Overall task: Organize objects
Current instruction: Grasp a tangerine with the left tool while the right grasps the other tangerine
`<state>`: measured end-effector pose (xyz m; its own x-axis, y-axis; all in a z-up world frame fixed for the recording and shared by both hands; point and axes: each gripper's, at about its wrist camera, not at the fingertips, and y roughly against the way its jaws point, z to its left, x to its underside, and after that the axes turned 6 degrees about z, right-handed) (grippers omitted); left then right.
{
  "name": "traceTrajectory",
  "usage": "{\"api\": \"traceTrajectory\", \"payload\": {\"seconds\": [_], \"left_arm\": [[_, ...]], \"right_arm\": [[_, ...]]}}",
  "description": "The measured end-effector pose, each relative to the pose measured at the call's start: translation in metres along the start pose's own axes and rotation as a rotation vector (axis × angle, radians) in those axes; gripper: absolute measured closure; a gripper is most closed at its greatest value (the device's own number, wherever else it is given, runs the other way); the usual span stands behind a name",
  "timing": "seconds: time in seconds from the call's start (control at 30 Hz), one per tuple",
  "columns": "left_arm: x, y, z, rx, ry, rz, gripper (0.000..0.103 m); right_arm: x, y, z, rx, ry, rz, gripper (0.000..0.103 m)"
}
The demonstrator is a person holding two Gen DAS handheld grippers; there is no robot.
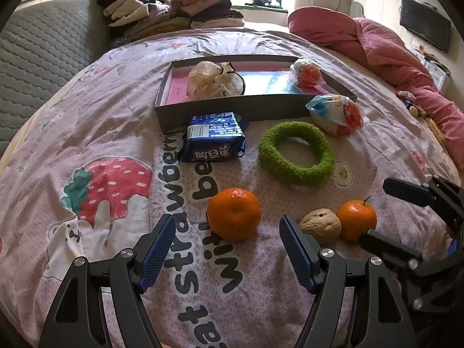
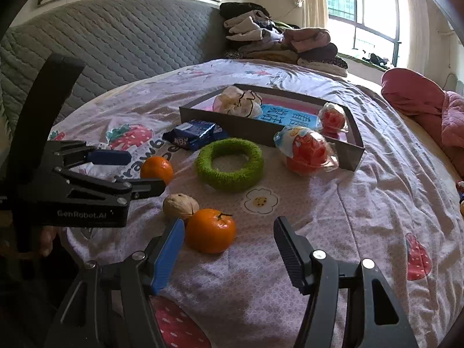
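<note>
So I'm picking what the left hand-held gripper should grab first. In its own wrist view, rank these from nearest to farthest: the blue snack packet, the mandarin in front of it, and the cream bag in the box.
From the left hand-held gripper:
1. Mandarin, just ahead between the fingers.
2. Blue snack packet, further up, against the box front.
3. Cream bag, inside the box, left half.
</note>
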<state>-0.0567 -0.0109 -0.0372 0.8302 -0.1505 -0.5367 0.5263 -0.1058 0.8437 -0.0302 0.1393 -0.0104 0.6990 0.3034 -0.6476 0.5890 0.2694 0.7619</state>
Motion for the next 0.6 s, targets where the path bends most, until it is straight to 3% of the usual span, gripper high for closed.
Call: {"api": "traceTrajectory", "payload": {"seconds": [0.6], "left_arm": [[-0.008,-0.017,-0.002,-0.044,0.028,0.022,0.028]], "right_arm": [[-0.004,-0.019,0.008,0.034,0.019,0.046,0.044]]}}
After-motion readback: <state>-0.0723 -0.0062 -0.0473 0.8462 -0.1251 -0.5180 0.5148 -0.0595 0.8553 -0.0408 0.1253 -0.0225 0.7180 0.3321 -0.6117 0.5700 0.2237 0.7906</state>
